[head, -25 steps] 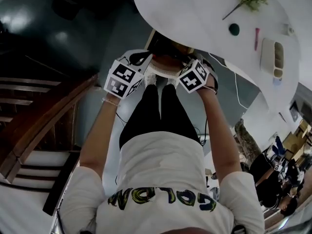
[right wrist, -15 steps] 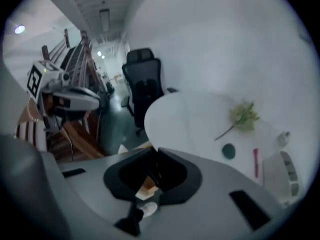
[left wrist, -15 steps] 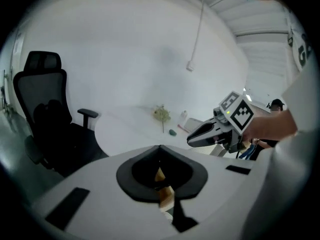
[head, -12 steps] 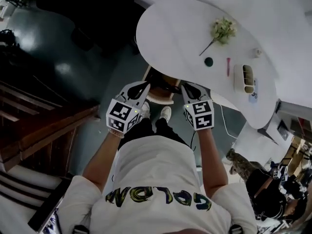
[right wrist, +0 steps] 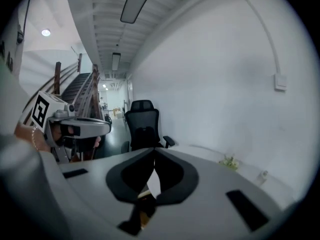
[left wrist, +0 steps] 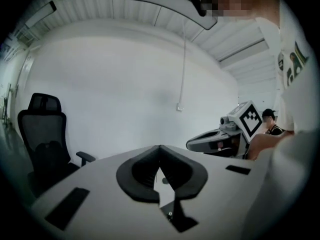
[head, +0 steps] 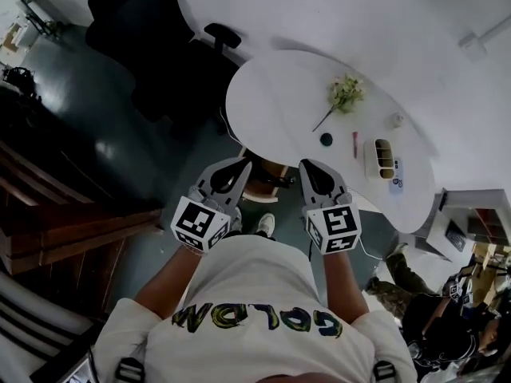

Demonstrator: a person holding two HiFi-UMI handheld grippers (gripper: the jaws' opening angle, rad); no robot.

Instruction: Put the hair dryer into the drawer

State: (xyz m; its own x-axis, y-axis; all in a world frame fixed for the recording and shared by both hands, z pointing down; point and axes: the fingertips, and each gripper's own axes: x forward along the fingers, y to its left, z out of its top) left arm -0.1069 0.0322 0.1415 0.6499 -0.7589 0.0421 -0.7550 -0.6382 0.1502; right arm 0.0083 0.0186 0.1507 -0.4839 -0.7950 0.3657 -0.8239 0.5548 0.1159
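My left gripper [head: 239,166] and right gripper [head: 308,167] are held side by side in front of the person's chest, pointing outward over the near edge of the white table [head: 279,110]. The left gripper's [left wrist: 159,149] pads meet at the tip with nothing between them. My right gripper [right wrist: 153,151] is shut and empty too. A brown wooden drawer front [head: 267,175] shows below, between the two grippers, under the table edge. No hair dryer can be made out in any view.
On the table lie a flower sprig [head: 343,94], a dark round object [head: 326,139], a pink pen [head: 354,144] and a white organizer [head: 381,158]. A black office chair [head: 152,30] stands beyond the table. Wooden stair rails [head: 64,230] run at the left. People sit at lower right.
Both grippers have risen from down by the brown drawer near the feet to chest height and tipped up toward level. The table and floor now look farther away.
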